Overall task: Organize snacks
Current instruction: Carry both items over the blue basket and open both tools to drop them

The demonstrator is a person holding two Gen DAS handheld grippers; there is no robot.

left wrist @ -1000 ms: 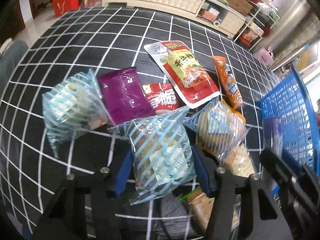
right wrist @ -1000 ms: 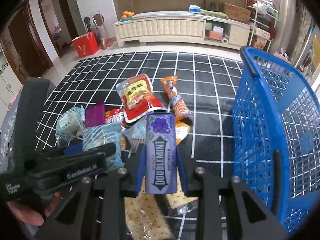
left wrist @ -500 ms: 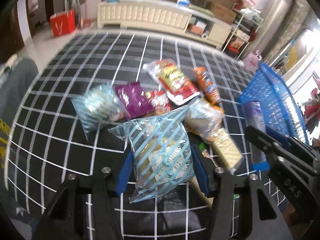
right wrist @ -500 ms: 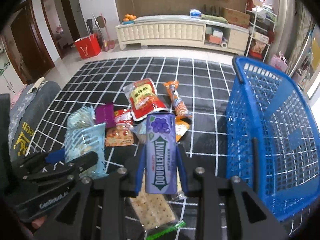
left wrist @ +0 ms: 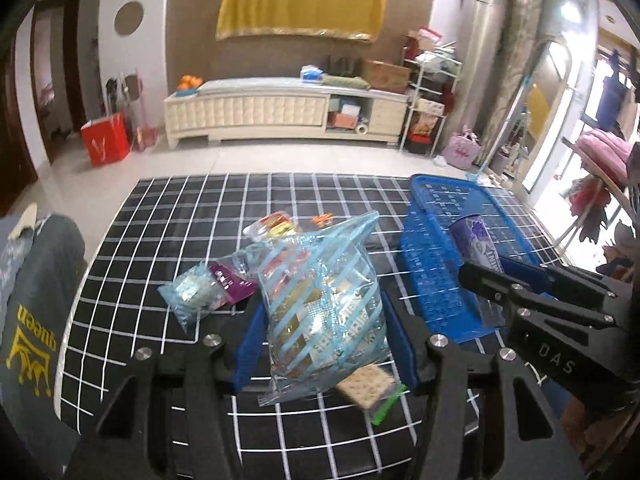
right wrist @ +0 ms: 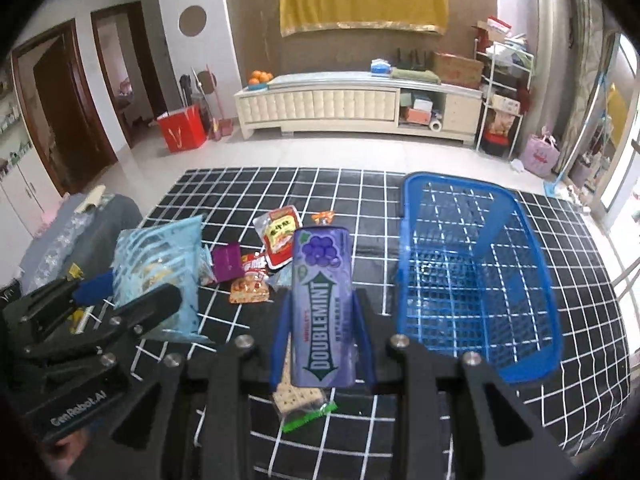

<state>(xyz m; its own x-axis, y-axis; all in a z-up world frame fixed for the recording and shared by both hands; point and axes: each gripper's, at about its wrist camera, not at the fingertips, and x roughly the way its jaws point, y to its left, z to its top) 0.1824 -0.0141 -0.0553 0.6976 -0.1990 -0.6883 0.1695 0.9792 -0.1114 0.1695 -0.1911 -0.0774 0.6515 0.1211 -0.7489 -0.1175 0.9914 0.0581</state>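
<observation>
My left gripper is shut on a clear snack bag with light-blue stripes, held above the black grid-patterned table. My right gripper is shut on a purple Doublemint gum bottle, upright between the blue pads. A blue mesh basket stands on the table to the right of both grippers. In the right wrist view the left gripper shows at the left with the striped bag. In the left wrist view the right gripper with the bottle hangs over the basket.
On the table lie a second striped bag, a purple packet, a red-and-yellow pouch, an orange snack and a cracker pack. A grey cushion sits at the left edge. A cream cabinet stands beyond.
Both grippers rose well above the table with their loads; the snack pile now looks smaller and farther below. The right gripper with the bottle now shows against the basket in the left wrist view.
</observation>
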